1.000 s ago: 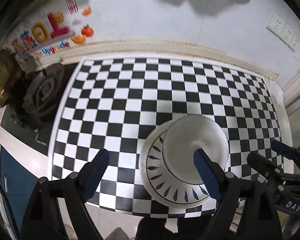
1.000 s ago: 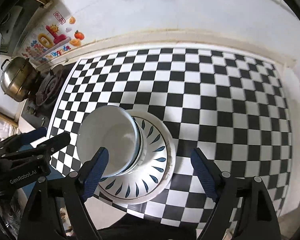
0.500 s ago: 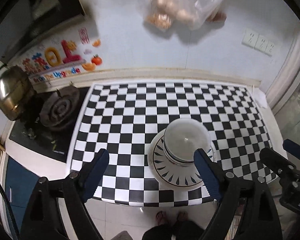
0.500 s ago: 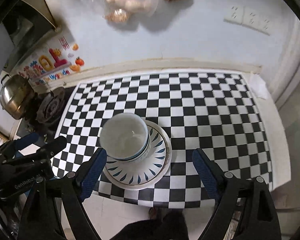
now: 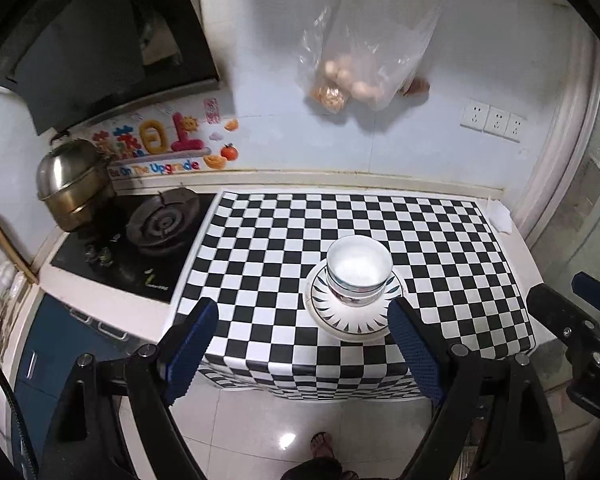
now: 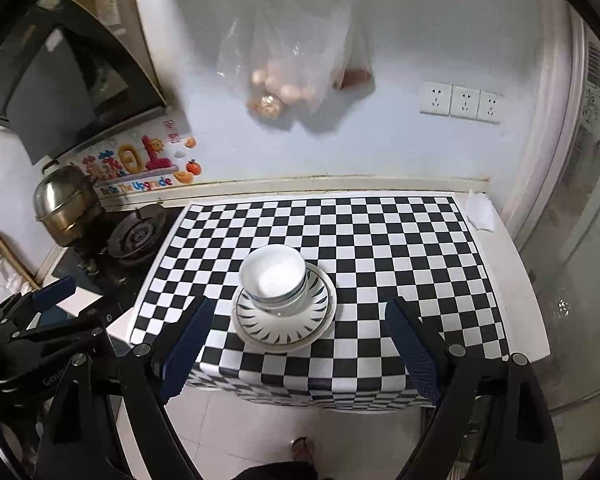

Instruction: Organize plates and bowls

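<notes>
White bowls (image 5: 358, 270) sit stacked on a white plate with dark leaf marks (image 5: 352, 316), near the front edge of the black-and-white checkered counter (image 5: 268, 240). The same bowls (image 6: 273, 276) and plate (image 6: 284, 320) show in the right wrist view. My left gripper (image 5: 304, 344) is open and empty, held back from the counter above the floor. My right gripper (image 6: 296, 340) is open and empty too, also back from the counter edge. Each gripper shows at the side of the other's view.
A gas stove (image 5: 162, 224) with a steel pot (image 5: 74, 184) stands left of the counter. A plastic bag of food (image 5: 364, 60) hangs on the wall, with sockets (image 5: 494, 120) to its right. A white cloth (image 6: 480, 210) lies at the counter's far right corner. Tiled floor lies below.
Both grippers have pulled back and up from the plate and bowls, which now look much smaller. The stack has stayed in place on the counter.
</notes>
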Demonstrator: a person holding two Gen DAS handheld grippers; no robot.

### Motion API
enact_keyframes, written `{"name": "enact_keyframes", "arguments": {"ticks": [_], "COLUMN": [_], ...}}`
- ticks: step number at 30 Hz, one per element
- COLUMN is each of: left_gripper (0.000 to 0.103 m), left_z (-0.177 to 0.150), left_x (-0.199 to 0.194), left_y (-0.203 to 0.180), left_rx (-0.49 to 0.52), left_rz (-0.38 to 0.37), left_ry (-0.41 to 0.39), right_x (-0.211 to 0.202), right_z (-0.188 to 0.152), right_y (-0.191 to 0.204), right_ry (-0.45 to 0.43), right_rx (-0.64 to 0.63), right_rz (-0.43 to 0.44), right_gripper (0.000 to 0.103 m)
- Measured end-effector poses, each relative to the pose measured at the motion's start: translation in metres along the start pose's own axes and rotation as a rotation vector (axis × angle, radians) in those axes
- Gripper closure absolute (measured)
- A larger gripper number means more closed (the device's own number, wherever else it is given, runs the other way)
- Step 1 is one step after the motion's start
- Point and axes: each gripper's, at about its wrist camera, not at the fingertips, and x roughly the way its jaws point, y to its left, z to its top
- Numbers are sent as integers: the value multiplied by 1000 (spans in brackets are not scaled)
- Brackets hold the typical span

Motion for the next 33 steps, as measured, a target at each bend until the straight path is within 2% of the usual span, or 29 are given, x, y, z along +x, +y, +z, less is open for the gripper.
{"name": "enact_keyframes", "arguments": {"ticks": [7, 17, 33], "left_gripper": [17, 17, 17], "left_z": [-26, -49, -61], "left_x": [-48, -88, -113], "left_y": [-6, -15, -17], "left_rx": [-9, -1, -17], "left_rz": [18, 16, 40], "left_ry": [-37, -81, -108], "right_x": [-59, -117, -142], "right_z": [-30, -60, -70], "right_y": [-2, -10, -22], "right_ry": [-52, -109, -129], "right_rx": [-17, -4, -17], "right_rz": [7, -12, -16], "right_gripper": [13, 13, 9]}}
